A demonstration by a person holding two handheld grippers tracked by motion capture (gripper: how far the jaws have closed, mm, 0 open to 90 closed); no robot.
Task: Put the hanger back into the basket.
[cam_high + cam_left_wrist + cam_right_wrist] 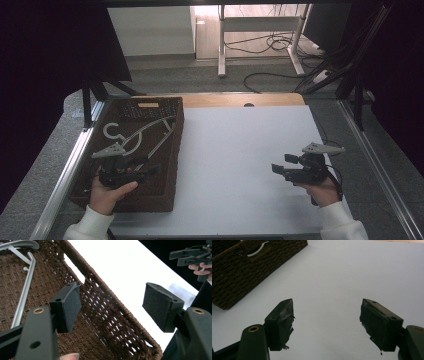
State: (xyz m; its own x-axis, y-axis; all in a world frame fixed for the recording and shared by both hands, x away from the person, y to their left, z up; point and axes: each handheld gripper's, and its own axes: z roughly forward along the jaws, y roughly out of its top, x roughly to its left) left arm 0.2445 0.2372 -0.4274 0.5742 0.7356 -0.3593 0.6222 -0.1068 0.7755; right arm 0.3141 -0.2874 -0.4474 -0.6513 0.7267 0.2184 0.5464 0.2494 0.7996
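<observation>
Left gripper [150, 169] spread over basket [172, 150] wall, near hanger [145, 131]; right gripper [276, 168] spread above table [235, 150], empty.

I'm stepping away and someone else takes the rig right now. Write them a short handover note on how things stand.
Left gripper: jaws open, holding nothing, hovering over the near end of the dark brown woven wicker basket, straddling its right wall.
Right gripper: jaws open, holding nothing, above the white table top, apart from the basket.
Grey metal clothes hanger: lies inside the basket, untouched.
Done: nothing gripped yet.
Left: probably grasp the hanger and lift it out.
</observation>
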